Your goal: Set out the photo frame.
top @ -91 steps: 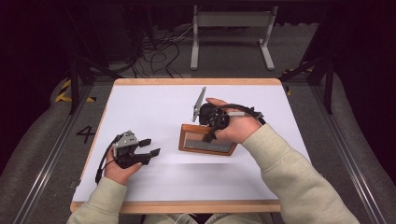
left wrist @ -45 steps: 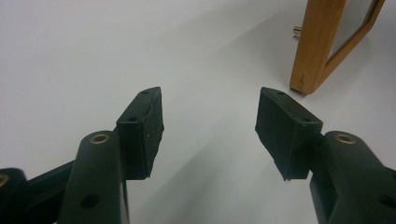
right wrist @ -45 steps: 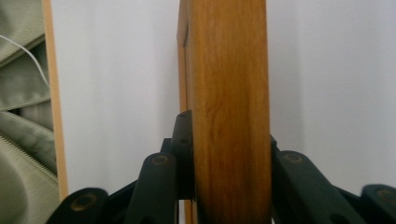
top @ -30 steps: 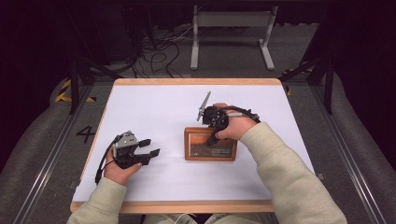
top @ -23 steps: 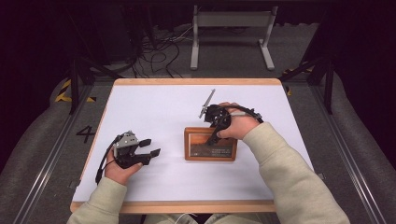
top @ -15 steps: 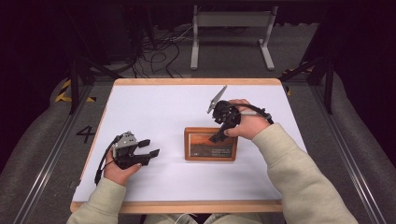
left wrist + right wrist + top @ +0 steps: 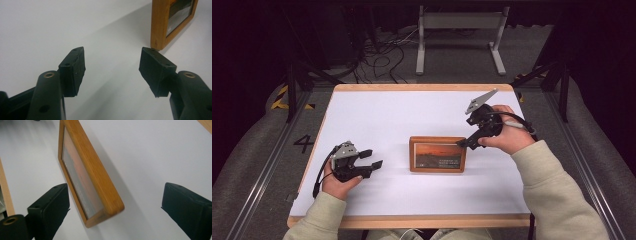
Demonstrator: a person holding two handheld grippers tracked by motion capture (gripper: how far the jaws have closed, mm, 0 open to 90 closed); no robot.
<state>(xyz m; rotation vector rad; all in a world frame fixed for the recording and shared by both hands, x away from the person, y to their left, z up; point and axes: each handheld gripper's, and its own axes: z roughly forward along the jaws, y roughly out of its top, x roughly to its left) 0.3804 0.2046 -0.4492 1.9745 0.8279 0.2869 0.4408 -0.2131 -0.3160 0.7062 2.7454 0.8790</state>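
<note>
On the white table [image 7: 377,115] we see the wooden picture frame [image 7: 437,154] lying flat just below the middle of the high view, its long axis running left to right. Our right gripper [image 7: 467,141], nearer by far, sits at the frame's upper right corner, forearm slanting in from the lower right; its jaws have just been opening and stand apart, the corner between them untouched. Our left gripper [image 7: 373,159] rests at lower left, jaws apart and empty, pointing toward the frame.
</note>
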